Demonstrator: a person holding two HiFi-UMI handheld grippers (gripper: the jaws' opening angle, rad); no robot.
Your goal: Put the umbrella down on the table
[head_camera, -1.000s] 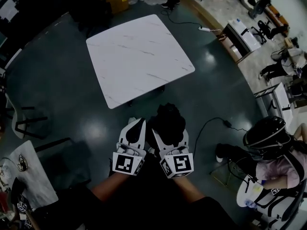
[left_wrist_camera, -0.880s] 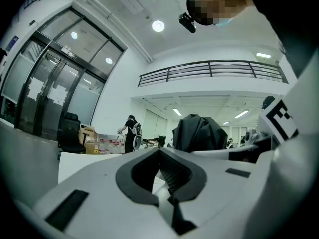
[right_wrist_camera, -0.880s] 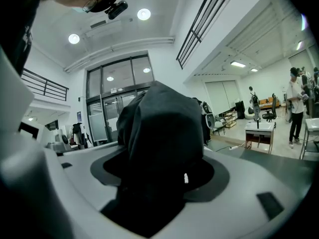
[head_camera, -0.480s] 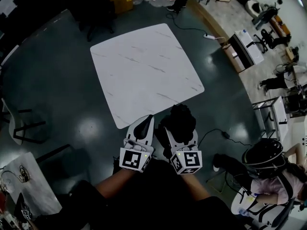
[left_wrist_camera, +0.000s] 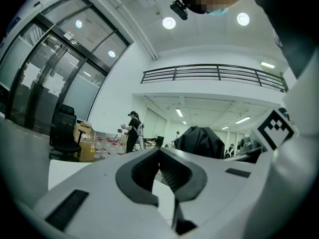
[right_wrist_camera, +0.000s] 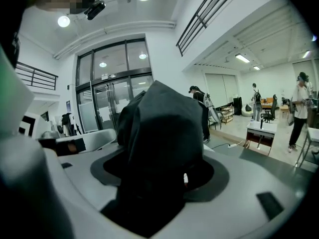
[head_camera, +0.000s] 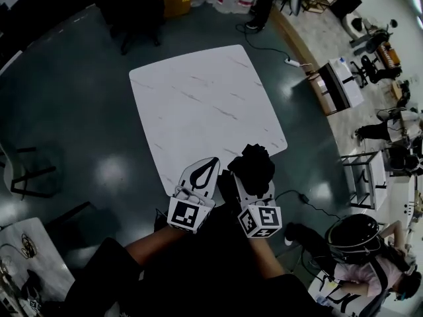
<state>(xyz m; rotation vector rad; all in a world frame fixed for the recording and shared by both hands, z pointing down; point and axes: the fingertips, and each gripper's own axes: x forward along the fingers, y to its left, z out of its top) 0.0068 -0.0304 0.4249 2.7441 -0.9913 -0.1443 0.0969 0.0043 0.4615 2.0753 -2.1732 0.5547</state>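
The right gripper [right_wrist_camera: 158, 177] has its jaws clamped on a black folded umbrella [right_wrist_camera: 160, 126]. The dark cloth fills the whole gap between them, so the handle and shaft are buried and I can't make out which part of it the jaws actually pinch. The bundle stands up out of the jaws and blocks most of what lies ahead in the right gripper view.

The left gripper [left_wrist_camera: 159, 153] has its jaws brought together at the tips with only the shaped hollow left behind them, and nothing sits in it.

From above, the two grippers are side by side and close, both pointing away from the person toward the white marble table [head_camera: 198, 98]. The umbrella's bunched top overlaps the table's near edge. How high it hangs above the table I can't tell.

Each marker cube, left [head_camera: 185, 215] and right [head_camera: 262, 221], covers the hand behind it. Two bare forearms [head_camera: 152, 245] run back from them into dark sleeves at the bottom, cut off by the frame.
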